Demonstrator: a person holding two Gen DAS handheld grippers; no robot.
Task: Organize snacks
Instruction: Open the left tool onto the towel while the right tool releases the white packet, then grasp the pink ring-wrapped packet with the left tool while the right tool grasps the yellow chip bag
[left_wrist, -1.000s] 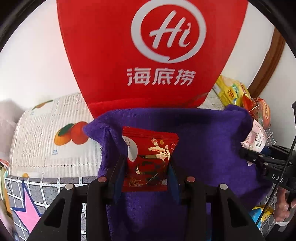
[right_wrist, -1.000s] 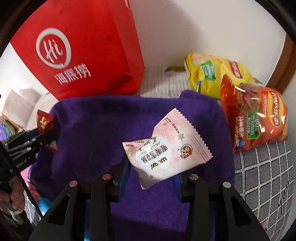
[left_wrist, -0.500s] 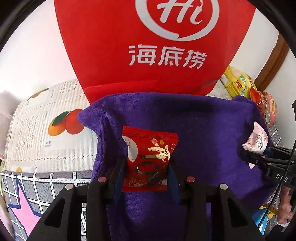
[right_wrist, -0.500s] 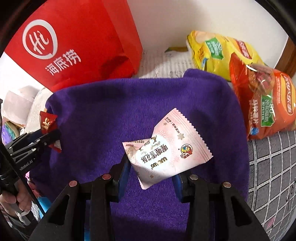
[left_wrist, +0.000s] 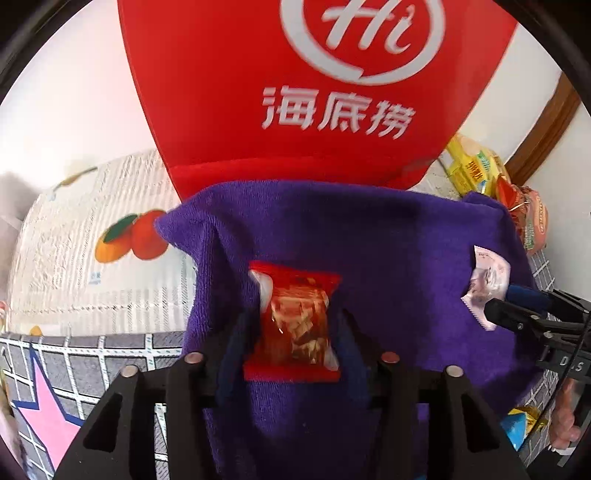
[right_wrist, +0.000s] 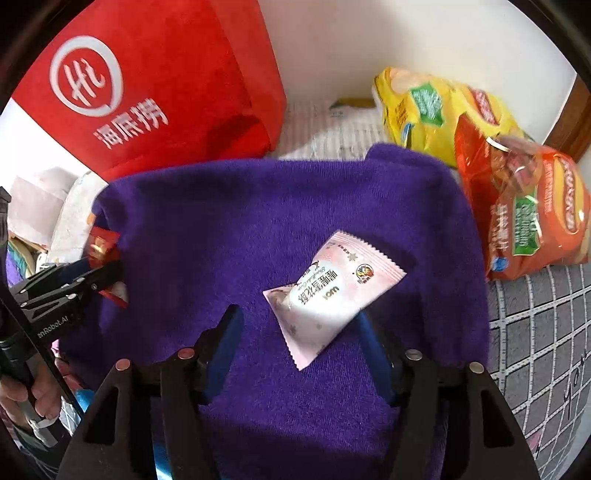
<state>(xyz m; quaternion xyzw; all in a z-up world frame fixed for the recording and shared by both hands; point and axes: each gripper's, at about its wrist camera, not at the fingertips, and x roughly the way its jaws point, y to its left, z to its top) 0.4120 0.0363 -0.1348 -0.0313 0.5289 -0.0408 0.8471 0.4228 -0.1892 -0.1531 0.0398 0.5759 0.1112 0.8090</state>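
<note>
A small red snack packet (left_wrist: 295, 321) lies blurred on the purple towel (left_wrist: 388, 240) between the fingers of my left gripper (left_wrist: 295, 326). Its jaws are opening, with a narrow gap on each side of the packet. In the right wrist view a pink snack packet (right_wrist: 332, 295) rests on the purple towel (right_wrist: 221, 221) inside my right gripper (right_wrist: 297, 315). Those jaws are opening too: the left pad stands well clear and the packet leans by the right finger (right_wrist: 369, 347). Each gripper also shows at the other view's edge, the left gripper (right_wrist: 92, 277) and the right gripper (left_wrist: 517, 314).
A tall red paper bag (left_wrist: 295, 74) stands just behind the towel. A yellow snack bag (right_wrist: 436, 110) and an orange-red one (right_wrist: 528, 210) lie at the right by the wall. A fruit-print cloth (left_wrist: 92, 240) and a grey checked cover (right_wrist: 535, 332) surround the towel.
Both grippers' jaws have spread. The red packet, held upright before, has tipped down onto the towel. The pink packet has come off the left pad and shifted right.
</note>
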